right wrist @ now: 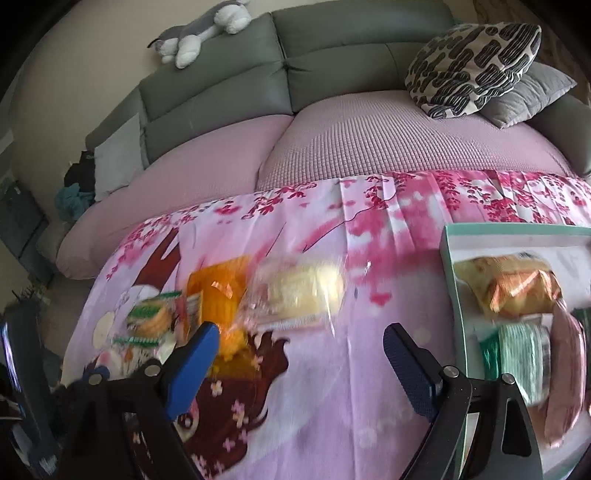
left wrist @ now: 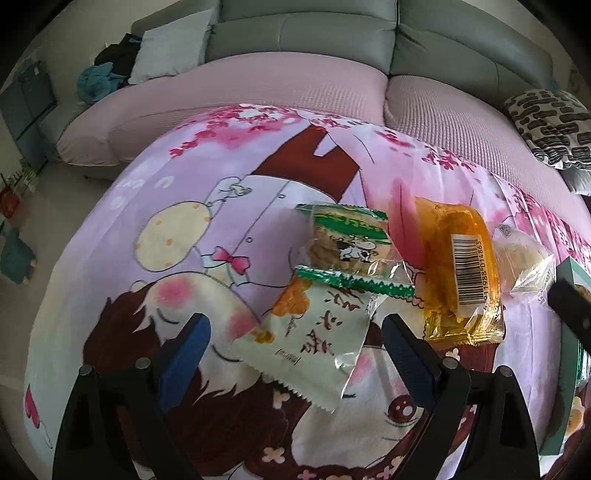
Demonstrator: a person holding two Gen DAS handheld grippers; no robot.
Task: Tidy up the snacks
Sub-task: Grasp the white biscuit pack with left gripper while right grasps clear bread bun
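Observation:
My left gripper [left wrist: 295, 343] hangs open over a pale green-and-white snack packet [left wrist: 314, 328], which lies between its blue pads [left wrist: 188, 350] untouched. Behind it lie a green-edged biscuit packet [left wrist: 347, 247], an orange packet with a barcode [left wrist: 458, 266] and a clear-wrapped pale bun [left wrist: 524, 254]. My right gripper [right wrist: 303, 354] is open above the bare pink cloth, with nothing between its fingers. The bun [right wrist: 299, 295] and orange packet [right wrist: 218, 295] lie just beyond it. To its right, a teal-rimmed box [right wrist: 450, 266] holds several snacks, among them a yellow-orange packet [right wrist: 513, 288].
A cartoon-printed pink cloth [left wrist: 207, 206] covers the table. Behind it stands a grey sofa [right wrist: 332, 55] with pink seat covers, a patterned pillow [right wrist: 472, 62] and a plush toy [right wrist: 203, 33]. The floor drops away at the left [left wrist: 22, 206].

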